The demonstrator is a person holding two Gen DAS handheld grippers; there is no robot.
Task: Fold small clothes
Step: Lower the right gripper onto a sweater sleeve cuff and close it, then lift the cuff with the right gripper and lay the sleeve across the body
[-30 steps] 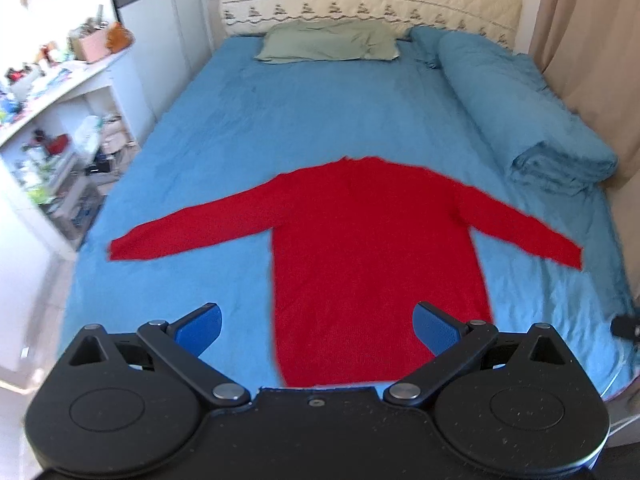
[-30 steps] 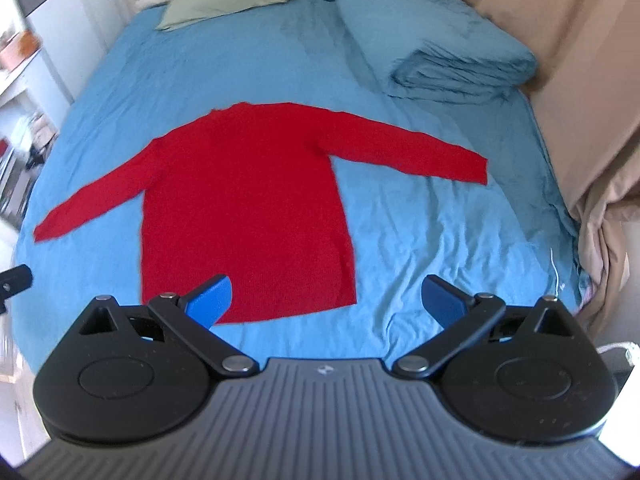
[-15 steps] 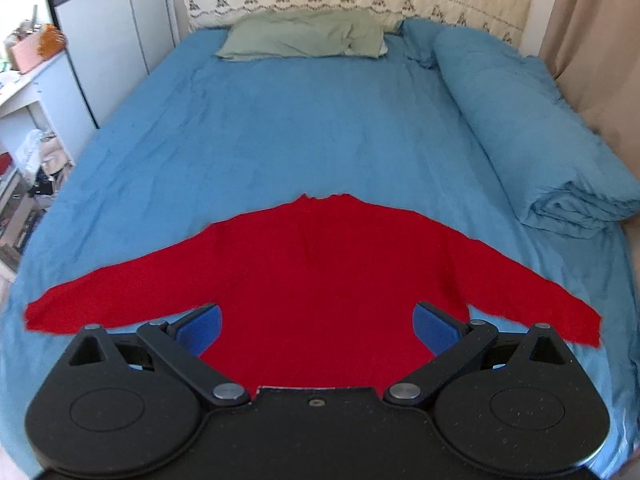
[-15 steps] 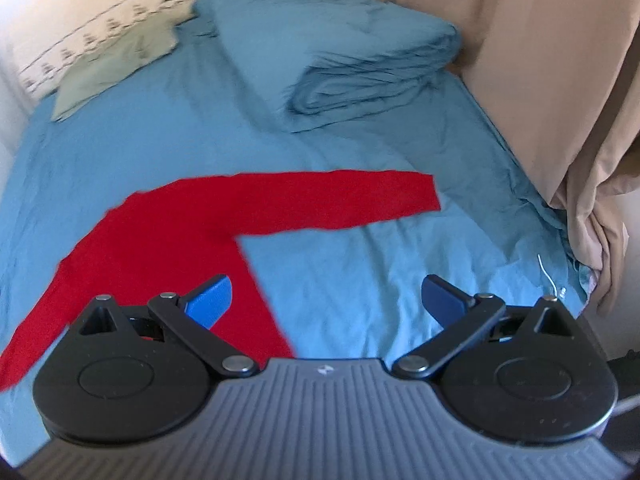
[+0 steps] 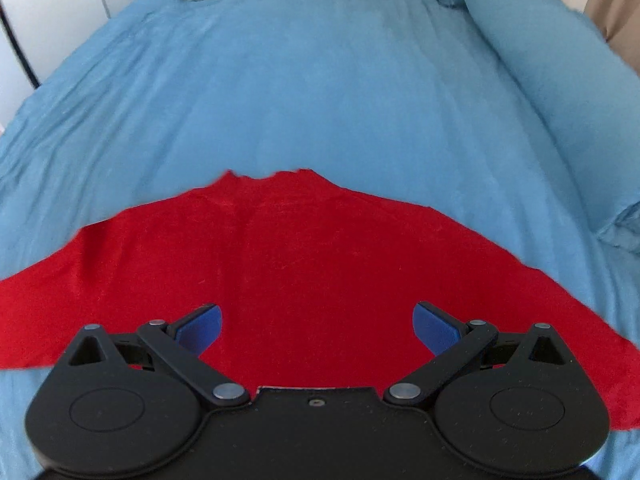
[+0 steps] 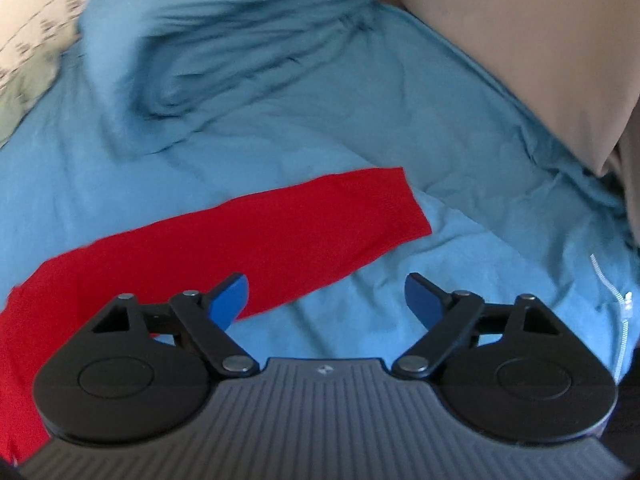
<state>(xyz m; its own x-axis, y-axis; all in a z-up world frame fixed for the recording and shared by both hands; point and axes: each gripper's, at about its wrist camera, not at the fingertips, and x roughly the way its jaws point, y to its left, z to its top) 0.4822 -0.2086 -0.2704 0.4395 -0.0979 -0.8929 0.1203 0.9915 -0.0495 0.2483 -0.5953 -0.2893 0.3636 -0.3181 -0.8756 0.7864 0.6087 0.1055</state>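
Right gripper (image 6: 326, 294) is closing empty above the red sweater's (image 6: 280, 236) sleeve, flat on the bed (image 6: 360, 128), left gripper (image 5: 316, 322) spread over its body, so it'll probably pinch bedsheet too.

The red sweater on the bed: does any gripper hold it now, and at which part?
Nothing is held. The left gripper is open above the red sweater; the right gripper, jaws closing, has nothing between them.
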